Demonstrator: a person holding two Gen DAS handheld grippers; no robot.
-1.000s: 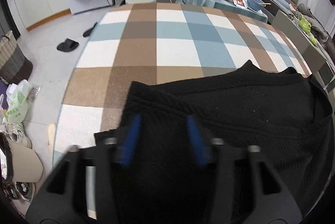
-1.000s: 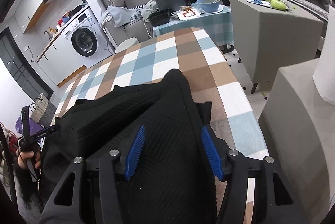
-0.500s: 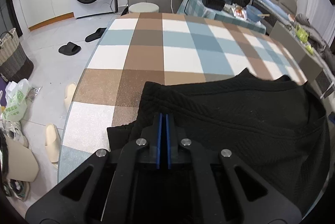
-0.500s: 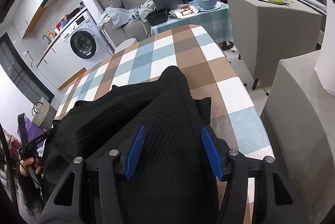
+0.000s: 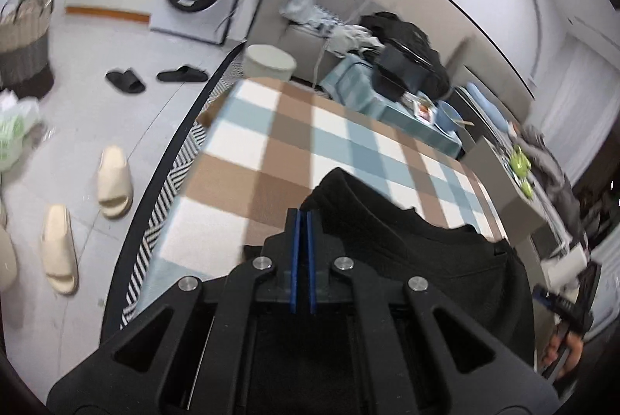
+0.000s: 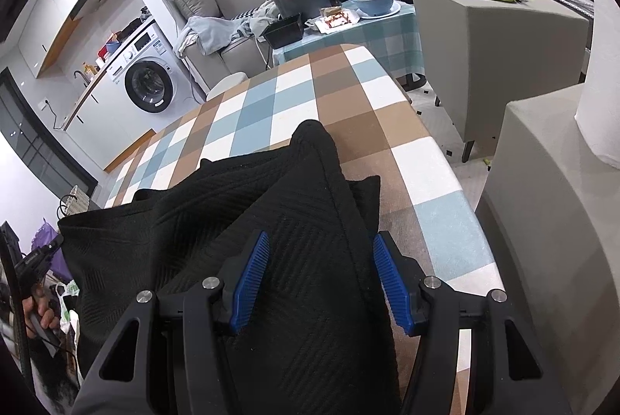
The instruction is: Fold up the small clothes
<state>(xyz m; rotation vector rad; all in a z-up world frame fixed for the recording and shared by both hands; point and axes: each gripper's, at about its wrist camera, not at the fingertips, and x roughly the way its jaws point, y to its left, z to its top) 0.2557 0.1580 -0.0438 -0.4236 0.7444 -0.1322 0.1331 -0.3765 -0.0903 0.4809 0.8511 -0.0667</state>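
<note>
Left wrist view: the left gripper [image 5: 303, 221] is seen with its blue pads pressed together, pinching an edge of the black garment [image 5: 426, 260]. A second ago the jaws stood apart over the fabric; they have since been closed on it, and the pinched edge has been lifted off the checked table [image 5: 271, 159], the camera now tilted and raised. The fold is judged to have begun, with the left side being carried over. In the right wrist view the right gripper [image 6: 319, 275] is unchanged: its jaws stand about halfway apart over a ridge of the garment [image 6: 240, 190], gripping nothing. The garment lies bunched at the near end of the table [image 6: 302, 93].
</note>
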